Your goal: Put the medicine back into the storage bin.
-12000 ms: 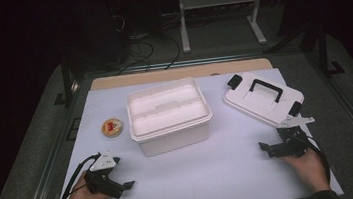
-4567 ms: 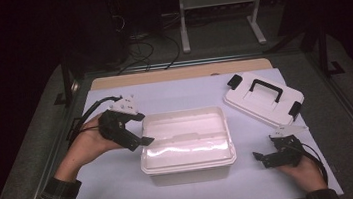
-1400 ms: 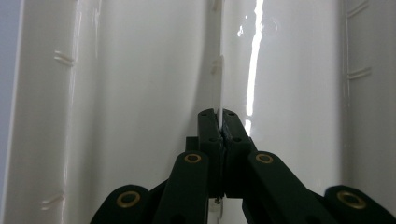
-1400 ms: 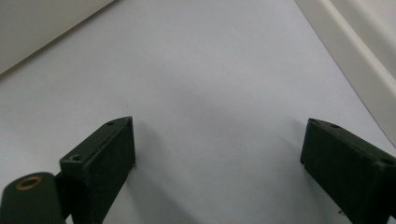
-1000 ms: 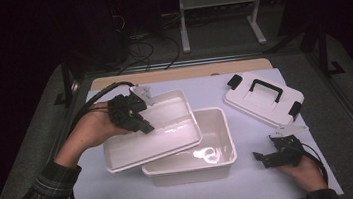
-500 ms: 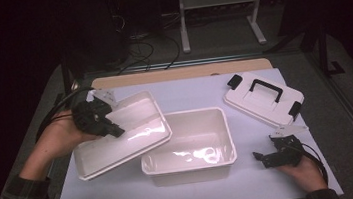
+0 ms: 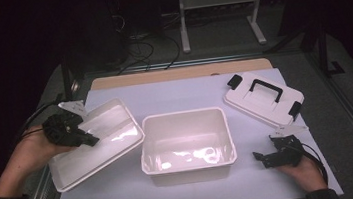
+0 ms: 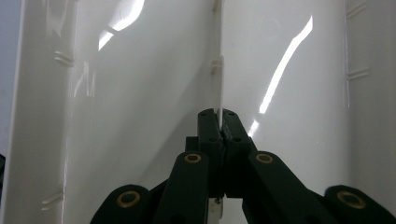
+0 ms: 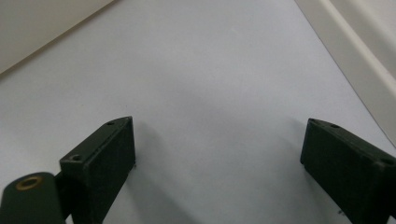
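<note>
White glossy plastic is what I have in my left gripper: the shallow white inner tray, pinched shut on its thin centre divider rib. It hangs tilted at the left of the pale sheet-covered table, its near-left corner out past the sheet's left edge, its right edge just beside the deep white rectangular plastic bin but apart from it.

As I see it, the step in hand is to set this tray down flat on the left. To do it well I should level my wrist first, since the rib is thin and slick and a tilted load could twist between my jaws. I should bring the tray rightward over the sheet, lower it until its base bears fully, and only then let go.

Farther right, at the far side, the white lid with black handle and clips lies well clear. My right gripper rests near the right edge, jaws wide apart and holding nothing.
</note>
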A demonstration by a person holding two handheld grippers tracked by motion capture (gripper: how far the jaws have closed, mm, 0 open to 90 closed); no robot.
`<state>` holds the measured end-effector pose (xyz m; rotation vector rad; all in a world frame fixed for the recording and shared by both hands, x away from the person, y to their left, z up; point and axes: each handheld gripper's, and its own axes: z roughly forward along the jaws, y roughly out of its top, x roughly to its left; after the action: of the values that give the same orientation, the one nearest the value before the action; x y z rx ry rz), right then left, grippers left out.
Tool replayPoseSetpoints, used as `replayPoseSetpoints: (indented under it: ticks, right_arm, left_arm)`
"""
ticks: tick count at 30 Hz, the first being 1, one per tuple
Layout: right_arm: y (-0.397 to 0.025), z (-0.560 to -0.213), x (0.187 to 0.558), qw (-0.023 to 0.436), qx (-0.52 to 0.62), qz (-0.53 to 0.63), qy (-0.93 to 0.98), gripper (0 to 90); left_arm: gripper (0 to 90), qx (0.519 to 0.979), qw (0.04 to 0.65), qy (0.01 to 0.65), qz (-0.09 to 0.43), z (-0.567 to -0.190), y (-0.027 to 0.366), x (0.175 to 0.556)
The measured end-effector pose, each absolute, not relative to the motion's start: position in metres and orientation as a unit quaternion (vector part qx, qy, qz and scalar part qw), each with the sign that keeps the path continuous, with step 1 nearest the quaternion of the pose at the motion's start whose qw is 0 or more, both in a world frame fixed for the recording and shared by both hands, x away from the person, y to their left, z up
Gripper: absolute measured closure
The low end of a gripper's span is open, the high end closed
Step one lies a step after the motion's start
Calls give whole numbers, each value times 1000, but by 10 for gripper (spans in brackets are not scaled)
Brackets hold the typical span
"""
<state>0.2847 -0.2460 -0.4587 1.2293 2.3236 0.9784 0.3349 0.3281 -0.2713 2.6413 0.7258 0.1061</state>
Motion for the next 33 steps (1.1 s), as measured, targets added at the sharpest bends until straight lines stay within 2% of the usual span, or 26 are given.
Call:
replayPoseSetpoints:
  ticks: [12, 33]
  right_arm:
    - [-246, -459, 285, 168, 432, 344, 817, 92]
    - [-246, -458, 284, 169, 432, 342, 817, 92]
  left_arm:
    - [887, 939, 179, 292, 26, -320, 350, 327]
    - [887, 940, 164, 299, 1, -398, 337, 327]
